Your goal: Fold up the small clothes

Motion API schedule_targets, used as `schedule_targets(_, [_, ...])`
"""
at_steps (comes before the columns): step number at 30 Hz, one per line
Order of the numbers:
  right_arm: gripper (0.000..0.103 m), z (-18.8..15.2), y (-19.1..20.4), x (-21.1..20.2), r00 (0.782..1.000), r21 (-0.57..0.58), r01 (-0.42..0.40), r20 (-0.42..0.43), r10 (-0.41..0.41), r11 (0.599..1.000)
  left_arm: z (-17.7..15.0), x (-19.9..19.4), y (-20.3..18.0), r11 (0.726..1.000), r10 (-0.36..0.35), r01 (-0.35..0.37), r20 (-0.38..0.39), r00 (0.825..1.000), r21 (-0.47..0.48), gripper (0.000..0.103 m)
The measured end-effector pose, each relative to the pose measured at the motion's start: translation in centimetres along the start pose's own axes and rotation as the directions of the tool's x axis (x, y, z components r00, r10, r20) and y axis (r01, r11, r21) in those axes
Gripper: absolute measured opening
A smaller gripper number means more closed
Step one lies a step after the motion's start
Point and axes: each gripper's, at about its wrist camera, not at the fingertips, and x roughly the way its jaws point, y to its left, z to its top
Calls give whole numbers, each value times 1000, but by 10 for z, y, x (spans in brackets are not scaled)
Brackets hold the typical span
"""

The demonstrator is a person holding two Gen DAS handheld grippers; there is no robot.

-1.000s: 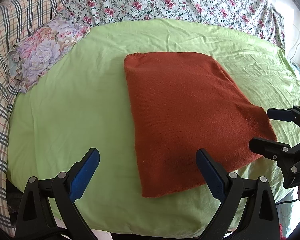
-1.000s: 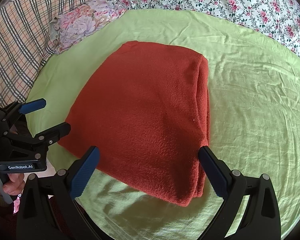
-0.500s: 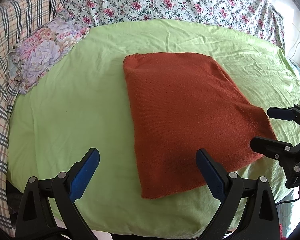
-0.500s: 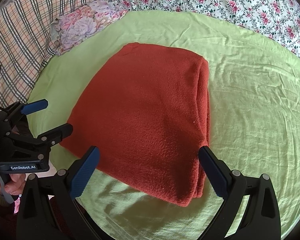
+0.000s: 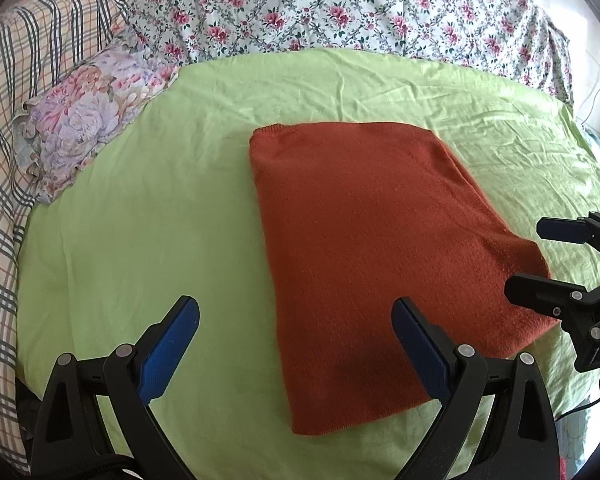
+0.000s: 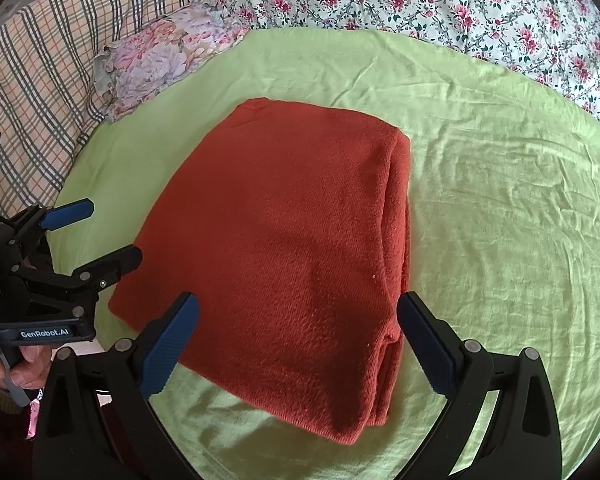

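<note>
Nothing has shifted since a second ago: both my grippers hover where they were. My left gripper (image 5: 296, 344) has its two blue pads spread wide, holding nothing, and my right gripper (image 6: 298, 340) is spread the same way, empty too. Between them lies one folded rust-red knit garment (image 6: 296, 248), flat on the single green sheet (image 5: 148, 208). Beyond it sit one small floral pillow (image 5: 88, 120), one plaid cover (image 6: 40, 64) and one rose-print quilt (image 5: 340, 8).
</note>
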Motion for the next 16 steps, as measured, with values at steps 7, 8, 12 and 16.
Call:
schedule_targets(7, [99,2,-2,3,1000,2,-4,-4,4,1000,1,4,-2,1000,8,-8,-11,1000,-4,97])
schedule_targets(8, [99,3,-3,4,1000,2,-5,-4,5,1000,2,5,-2,1000,9,-9,-12,1000,-4,97])
schedule_targets(12, [99,3,-5,5,1000,7,-9,-4,9,1000,2,6,-4,1000,15,-15,-15,1000,-6,97])
schedule_targets(16, [99,4,-7,8,1000,20,-20,-5,20,1000,1,8,-7,1000,10,-10,-20,1000,-9,97])
